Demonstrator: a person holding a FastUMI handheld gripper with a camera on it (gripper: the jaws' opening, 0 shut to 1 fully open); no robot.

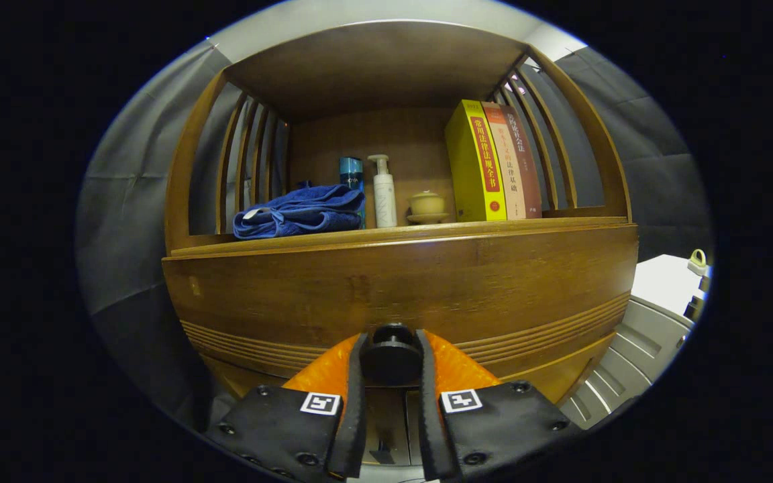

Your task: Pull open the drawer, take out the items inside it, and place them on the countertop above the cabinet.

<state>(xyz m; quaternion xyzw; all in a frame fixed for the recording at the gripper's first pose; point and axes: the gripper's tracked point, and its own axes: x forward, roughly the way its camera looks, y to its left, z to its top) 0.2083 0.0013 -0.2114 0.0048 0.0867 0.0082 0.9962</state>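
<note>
I've got the gripper (392, 362) fingers clamped on the dark drawer knob (391, 354), drawer front (400, 282) looks shut. Next: straight steady pull toward me, no twisting.

Grey cloth wall (131, 201) behind; white appliance (661, 285) at the cabinet's right.

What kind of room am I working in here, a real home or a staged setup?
Likely a staged booth dressed as a home: a wooden cabinet against dark cloth walls, its shelf holding a folded blue towel, pump bottle and books. The gripper is shut on the drawer knob.
</note>
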